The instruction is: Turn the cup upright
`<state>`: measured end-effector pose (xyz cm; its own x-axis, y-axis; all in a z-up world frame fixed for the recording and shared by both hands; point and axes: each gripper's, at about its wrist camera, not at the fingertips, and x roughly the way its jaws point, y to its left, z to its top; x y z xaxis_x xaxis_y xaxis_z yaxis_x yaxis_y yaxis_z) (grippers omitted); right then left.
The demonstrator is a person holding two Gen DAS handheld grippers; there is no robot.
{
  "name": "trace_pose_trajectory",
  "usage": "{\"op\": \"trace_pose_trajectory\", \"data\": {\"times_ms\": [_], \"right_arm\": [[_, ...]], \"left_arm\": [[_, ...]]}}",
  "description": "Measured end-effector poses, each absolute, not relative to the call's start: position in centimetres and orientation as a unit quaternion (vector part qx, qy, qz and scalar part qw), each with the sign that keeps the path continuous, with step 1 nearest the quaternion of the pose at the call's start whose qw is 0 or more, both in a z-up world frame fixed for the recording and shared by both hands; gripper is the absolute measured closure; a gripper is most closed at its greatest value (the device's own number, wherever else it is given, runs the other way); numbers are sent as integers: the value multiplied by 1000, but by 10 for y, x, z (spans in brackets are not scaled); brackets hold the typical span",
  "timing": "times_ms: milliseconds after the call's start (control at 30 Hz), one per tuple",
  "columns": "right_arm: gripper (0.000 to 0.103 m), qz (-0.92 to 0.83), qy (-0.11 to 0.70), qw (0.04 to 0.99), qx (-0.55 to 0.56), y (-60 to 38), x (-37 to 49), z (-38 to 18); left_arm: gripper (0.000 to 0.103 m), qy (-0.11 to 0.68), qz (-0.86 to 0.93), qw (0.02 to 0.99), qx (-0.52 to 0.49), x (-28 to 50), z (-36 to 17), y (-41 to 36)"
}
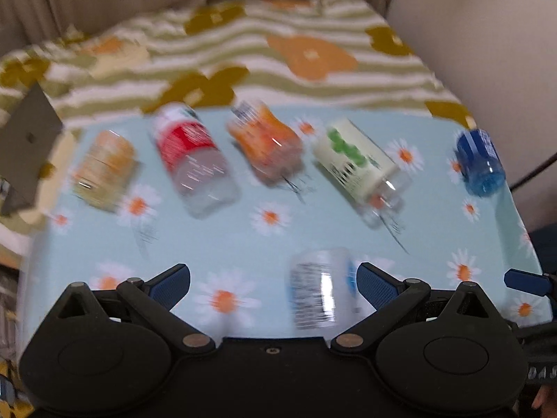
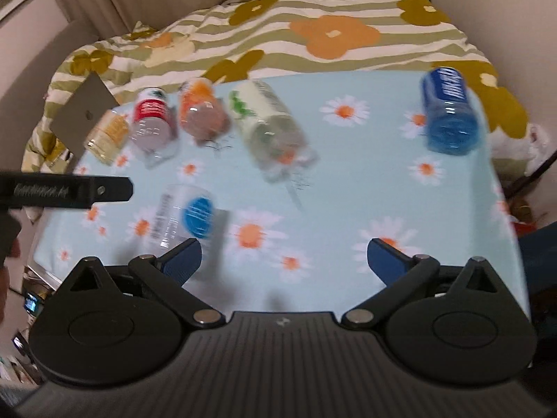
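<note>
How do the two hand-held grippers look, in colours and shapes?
Both look alike. The left hand-held gripper has a black plastic body with two round housings, black link arms on silver pivot pins, and blue textured fingers. The right hand-held gripper has the same build, with a ribbed dark grey centre plate.

Both views dim, warm indoor light, soft and even, source not visible. Heavy motion blur smears the bottles on the daisy tablecloth (image 1: 243, 244); labels unreadable. Small glare streaks on the clear bottle (image 1: 322, 287) near the tablecloth's front edge. Faint shadows beside the bottles. Fisheye bends the tablecloth edges, dark vignette at top corners. Right wrist view (image 2: 348, 209) slightly sharper at the quilt (image 2: 334, 35) behind the tablecloth.
</note>
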<state>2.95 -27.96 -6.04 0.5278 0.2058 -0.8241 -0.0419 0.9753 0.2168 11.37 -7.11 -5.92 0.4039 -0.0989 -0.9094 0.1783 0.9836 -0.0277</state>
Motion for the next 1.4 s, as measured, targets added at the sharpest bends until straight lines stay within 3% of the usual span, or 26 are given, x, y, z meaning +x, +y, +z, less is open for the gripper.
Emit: {"op": "trace_pose_trajectory", "data": {"times_ms": [500,567,633,967,1133,1400], "right_arm": [[0,82,470,874,87,-338,37,-96],[0,86,471,874,87,-339,38,-98],[0,89,471,873,89,-339,39,-99],[0,96,463,876,91,-338,40,-94],[0,94,450,883,95,-337,39,-84],[0,95,447,886,74,-322,39,-86]], "left_arm": [[17,666,-52,744,21,166,-124,-107],[22,674,-52,737,20,169,-129,-109],[38,681,-54,730,22,170,-134,-110],[42,674,-66,735,24,166,-127,-112],[43,633,-83,769,15,149,-93,-110],[42,446,-70,892,-2,94,-89,-103]]}}
